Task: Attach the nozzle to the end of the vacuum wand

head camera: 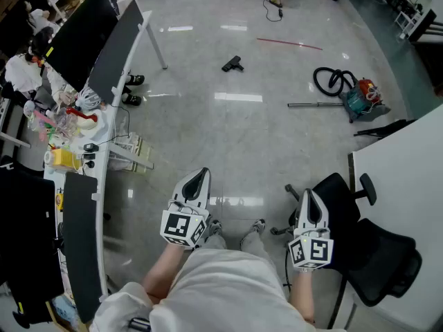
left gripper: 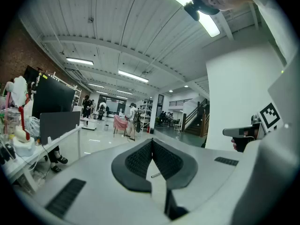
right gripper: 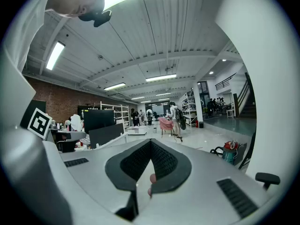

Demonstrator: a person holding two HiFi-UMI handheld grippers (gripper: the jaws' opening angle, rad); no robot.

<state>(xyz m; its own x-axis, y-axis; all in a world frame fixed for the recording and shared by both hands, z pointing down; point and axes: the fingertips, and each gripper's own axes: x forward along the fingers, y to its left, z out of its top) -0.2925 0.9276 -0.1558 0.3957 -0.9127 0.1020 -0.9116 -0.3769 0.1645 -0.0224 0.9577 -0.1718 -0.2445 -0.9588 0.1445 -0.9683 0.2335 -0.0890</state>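
One long desk (head camera: 104,159) edges the floor (head camera: 235,137) from seven to eleven o'clock. The left gripper (head camera: 201,178) sits at six, clenched on nothing. One nozzle (head camera: 232,63) lies alone at twelve, with bare floor all round it. The right gripper (head camera: 307,199) is near five, also clamped empty. One wand (head camera: 315,104) lies at two, well apart from the nozzle, its right end by one vacuum (head camera: 361,97). One chair (head camera: 374,254) and one white table (head camera: 408,164) close off four o'clock.
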